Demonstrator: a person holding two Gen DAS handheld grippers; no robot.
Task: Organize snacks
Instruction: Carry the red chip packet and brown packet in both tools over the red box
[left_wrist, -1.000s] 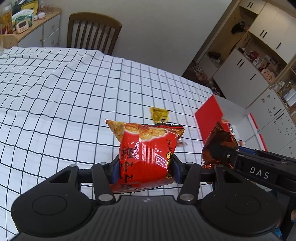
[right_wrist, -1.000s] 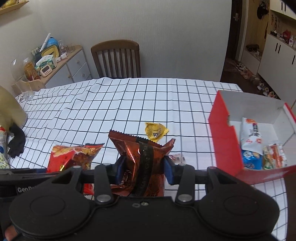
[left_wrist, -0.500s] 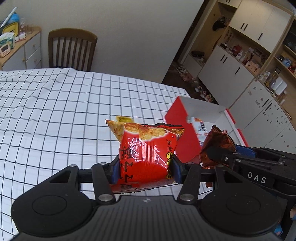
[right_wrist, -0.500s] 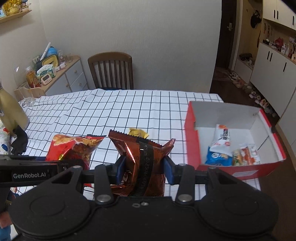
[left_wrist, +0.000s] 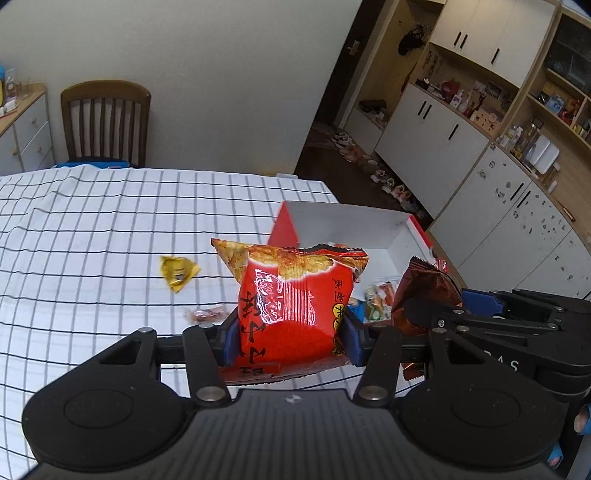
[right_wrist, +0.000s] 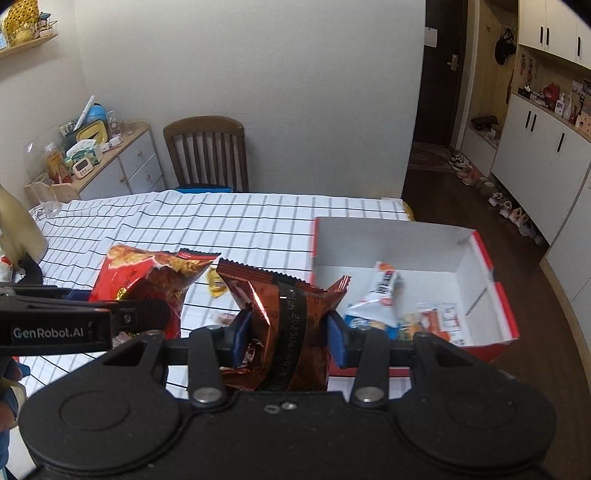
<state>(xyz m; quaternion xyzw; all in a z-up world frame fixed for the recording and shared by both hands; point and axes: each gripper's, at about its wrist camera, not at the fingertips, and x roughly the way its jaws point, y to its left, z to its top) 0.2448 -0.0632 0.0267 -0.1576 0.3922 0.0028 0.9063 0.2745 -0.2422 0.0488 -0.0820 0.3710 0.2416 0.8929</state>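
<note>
Left gripper (left_wrist: 290, 328) clamped on red chip bag (left_wrist: 295, 295), bag upright, held above checked tablecloth (left_wrist: 92, 229). Right gripper (right_wrist: 286, 334) clamped on brown foil snack bag (right_wrist: 288, 314), just short of box's near wall.

Red-and-white box (right_wrist: 476, 266) ahead, open, blue-white packet (right_wrist: 376, 299) plus small packets at near end.

My call:
- carry both over near wall
- release over bare far floor
- right first; arms crowd

Yellow packet (left_wrist: 178, 270), small pink candy (left_wrist: 207, 314) loose on cloth, for later.

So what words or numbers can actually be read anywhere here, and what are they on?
"GenRobot.AI": side of the left hand-held gripper.
"DAS": side of the right hand-held gripper; only part shows, tilted.
Date code beginning "2025": black strip of the brown snack bag; the rest is blurred.
Large Chinese characters on the red snack bag: too distorted to read.
Packets in the red box: print too small.
</note>
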